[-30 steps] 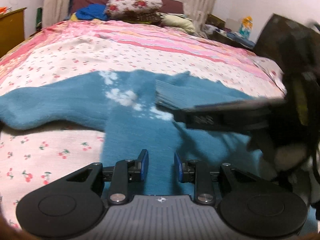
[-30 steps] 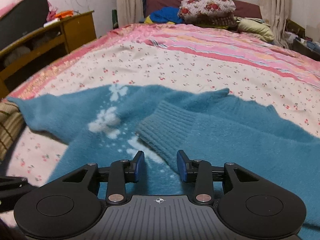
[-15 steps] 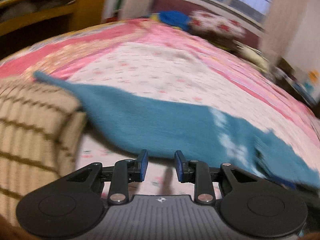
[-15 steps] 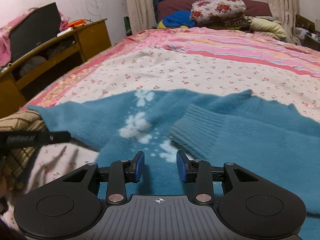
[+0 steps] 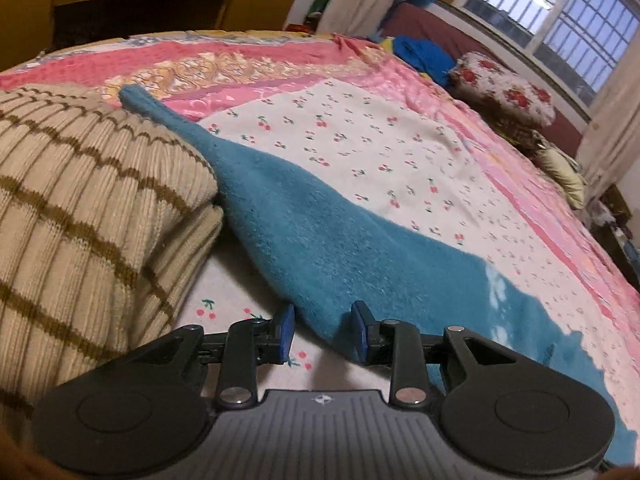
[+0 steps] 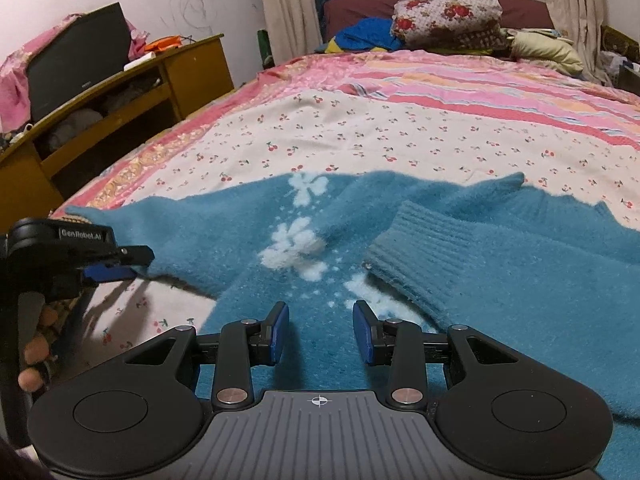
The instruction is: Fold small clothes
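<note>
A small teal sweater (image 6: 460, 280) with white flower patches lies flat on the bed. Its right sleeve is folded over the body, the ribbed cuff (image 6: 404, 256) near the middle. Its left sleeve (image 5: 316, 236) stretches out toward the bed's left side. My left gripper (image 5: 322, 330) is open, its jaws straddling the lower edge of that sleeve; it also shows in the right wrist view (image 6: 120, 266). My right gripper (image 6: 320, 332) is open and empty over the sweater's body below the flowers.
A folded beige striped knit (image 5: 80, 220) lies against the left sleeve. The cherry-print bedspread (image 6: 400, 136) extends far. Pillows and clothes (image 6: 444, 16) are piled at the headboard. A wooden desk (image 6: 120, 92) stands left of the bed.
My left gripper swung from the sweater's body out to the left sleeve and now has its edge between the open jaws. My right gripper drew back slightly and stays open.
</note>
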The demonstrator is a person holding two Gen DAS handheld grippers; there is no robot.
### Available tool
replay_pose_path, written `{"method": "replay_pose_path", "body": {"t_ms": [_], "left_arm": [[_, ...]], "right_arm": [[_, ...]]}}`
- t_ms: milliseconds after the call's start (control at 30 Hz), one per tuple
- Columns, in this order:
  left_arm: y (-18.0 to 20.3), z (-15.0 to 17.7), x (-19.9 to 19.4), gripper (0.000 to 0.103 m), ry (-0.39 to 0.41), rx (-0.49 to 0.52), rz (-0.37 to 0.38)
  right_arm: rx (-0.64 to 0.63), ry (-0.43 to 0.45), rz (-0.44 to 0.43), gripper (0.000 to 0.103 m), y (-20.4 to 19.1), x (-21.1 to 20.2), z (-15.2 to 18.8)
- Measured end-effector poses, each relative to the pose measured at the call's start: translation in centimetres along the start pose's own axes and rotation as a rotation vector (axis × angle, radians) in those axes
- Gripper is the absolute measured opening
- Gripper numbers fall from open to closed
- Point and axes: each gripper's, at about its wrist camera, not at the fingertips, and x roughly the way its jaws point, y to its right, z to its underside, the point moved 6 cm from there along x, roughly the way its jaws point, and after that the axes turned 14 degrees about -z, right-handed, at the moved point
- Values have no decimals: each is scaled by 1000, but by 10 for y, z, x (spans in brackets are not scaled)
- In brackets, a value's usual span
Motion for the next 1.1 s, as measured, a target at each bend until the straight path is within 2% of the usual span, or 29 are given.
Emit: {"method": "replay_pose_path", "body": {"t_ms": [133, 500, 600, 633, 733, 1100], "left_arm": [[3, -4, 5, 42, 23, 2, -50], [8, -21, 24, 43, 61, -26, -159], [14, -22, 25, 34, 96, 23, -166], [15, -22, 24, 25, 112, 43, -172], [18, -24, 19, 19, 139, 78, -171], [41, -32, -17, 15, 256, 149, -111]], "right_arm": [[6, -3, 2, 36, 2, 0, 3], [18, -1, 19, 36, 9, -6, 5], [19, 1, 19, 36, 10, -9, 6], [20, 2, 19, 36, 10, -10, 6], [24, 3, 20, 33, 12, -12, 6], [28, 6, 24, 30, 15, -18, 8]]}}
